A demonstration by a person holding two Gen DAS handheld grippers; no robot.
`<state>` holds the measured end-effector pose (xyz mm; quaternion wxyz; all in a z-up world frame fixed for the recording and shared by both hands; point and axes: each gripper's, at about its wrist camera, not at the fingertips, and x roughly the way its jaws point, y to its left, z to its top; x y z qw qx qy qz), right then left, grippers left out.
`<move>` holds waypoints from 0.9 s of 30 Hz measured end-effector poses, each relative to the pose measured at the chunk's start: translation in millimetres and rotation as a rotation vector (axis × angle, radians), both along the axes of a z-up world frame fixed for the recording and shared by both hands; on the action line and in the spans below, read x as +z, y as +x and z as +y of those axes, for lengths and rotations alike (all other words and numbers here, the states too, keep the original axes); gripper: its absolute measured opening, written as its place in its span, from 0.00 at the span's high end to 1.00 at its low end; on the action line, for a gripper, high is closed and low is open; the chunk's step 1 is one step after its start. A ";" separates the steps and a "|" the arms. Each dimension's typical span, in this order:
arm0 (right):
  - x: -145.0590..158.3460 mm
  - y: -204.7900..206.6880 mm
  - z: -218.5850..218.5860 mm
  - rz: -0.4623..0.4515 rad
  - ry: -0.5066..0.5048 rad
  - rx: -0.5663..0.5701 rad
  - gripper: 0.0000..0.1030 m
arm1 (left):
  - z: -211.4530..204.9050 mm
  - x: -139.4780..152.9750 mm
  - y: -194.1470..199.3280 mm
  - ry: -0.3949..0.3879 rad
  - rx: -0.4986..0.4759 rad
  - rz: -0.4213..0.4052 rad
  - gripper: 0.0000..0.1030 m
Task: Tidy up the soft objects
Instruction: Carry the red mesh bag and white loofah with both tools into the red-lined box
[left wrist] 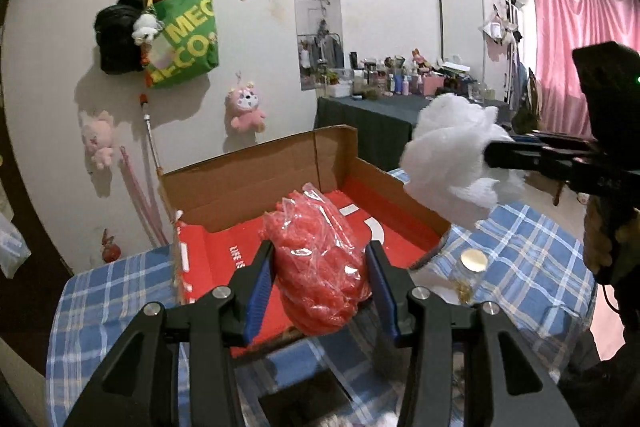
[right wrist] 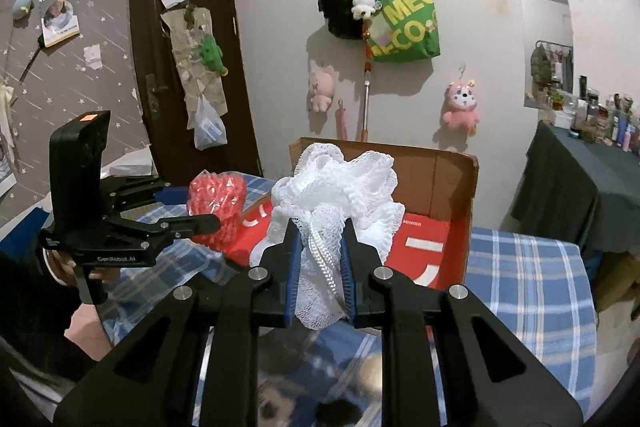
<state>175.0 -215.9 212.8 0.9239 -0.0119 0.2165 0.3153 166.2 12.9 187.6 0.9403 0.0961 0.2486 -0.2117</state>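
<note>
Presently I have both soft items lifted clear of the bed and carried toward the cardboard box (left wrist: 256,187), so I judge the step in hand to be the transport, with the drop-off not yet made

Left gripper (left wrist: 320,267): its blue pads are clamped on the red mesh bundle (left wrist: 320,267), which sits in a clear wrapper and bulges out between the fingers. From the left wrist view the bundle hangs above the near edge of the box, over its red inner lining. The right wrist view confirms the same bundle (right wrist: 218,205) held in the air at the left side of the box.

Right gripper (right wrist: 320,259): its fingers are pressed tight together on the gathered neck of the white mesh puff (right wrist: 340,183), with the frilled body fanning out ahead of the tips. In the left wrist view the puff (left wrist: 452,155) hangs above the right side of the box, over the checked bedspread (left wrist: 532,239).

A small glass jar with a gold lid (left wrist: 474,261) stands on the bedspread just beside the right wall of the box.

Next move, in my assessment: bring each gripper over the open interior, lower it below the flap line, then part the fingers. The white puff is light and may cling to the pads, and the jar should be kept clear of the right hand's descent
</note>
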 end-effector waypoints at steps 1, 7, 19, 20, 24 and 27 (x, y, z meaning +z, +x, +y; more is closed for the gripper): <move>-0.2 14.6 3.3 0.014 -0.009 0.001 0.83 | -1.6 -0.4 8.5 0.005 -0.003 0.014 0.53; -11.2 84.9 25.3 0.085 -0.082 -0.009 0.83 | -7.5 -12.6 75.8 0.018 -0.010 0.118 0.53; -73.1 229.4 64.7 0.316 -0.222 -0.101 0.83 | -25.0 -67.8 205.3 0.081 0.027 0.285 0.53; -76.2 234.8 67.4 0.324 -0.230 -0.108 0.83 | -25.9 -72.6 213.1 0.085 0.033 0.295 0.53; -99.6 264.3 81.8 0.369 -0.311 -0.133 0.83 | -28.3 -90.7 238.2 0.095 0.056 0.331 0.52; -110.9 275.6 85.0 0.390 -0.334 -0.150 0.83 | -30.5 -103.9 251.4 0.129 0.074 0.341 0.52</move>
